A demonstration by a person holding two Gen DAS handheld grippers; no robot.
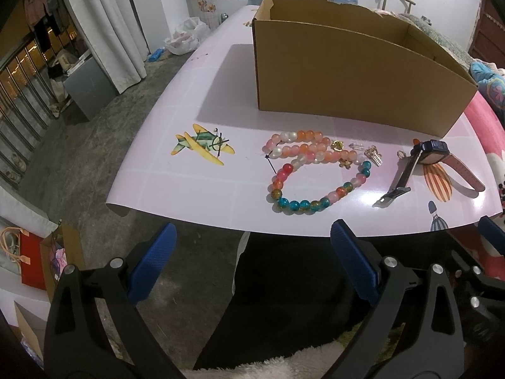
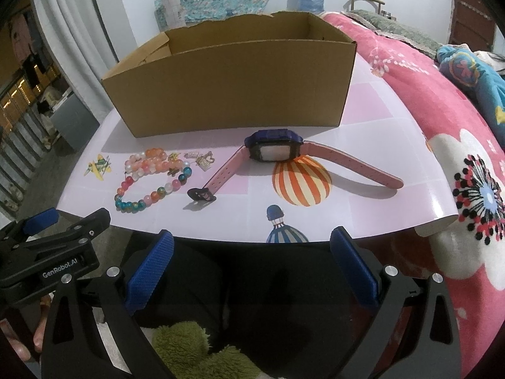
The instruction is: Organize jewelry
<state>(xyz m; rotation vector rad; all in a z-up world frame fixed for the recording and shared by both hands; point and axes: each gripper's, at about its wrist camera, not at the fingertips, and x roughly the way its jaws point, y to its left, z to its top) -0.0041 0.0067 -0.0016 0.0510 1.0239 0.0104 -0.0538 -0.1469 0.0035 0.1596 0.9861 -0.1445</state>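
White curtain (image 1: 104, 25) — grey concrete floor (image 1: 94, 164)

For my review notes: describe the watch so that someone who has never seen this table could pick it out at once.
Start at the open cardboard box on the pink table. In front of its right half, right of the bead bracelets, lies the watch. It alone has a dark blue rectangular case on a pink perforated strap; its neighbours are round beads and small gold charms.

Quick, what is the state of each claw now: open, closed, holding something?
Left claw: open, holding nothing.
Right claw: open, holding nothing.
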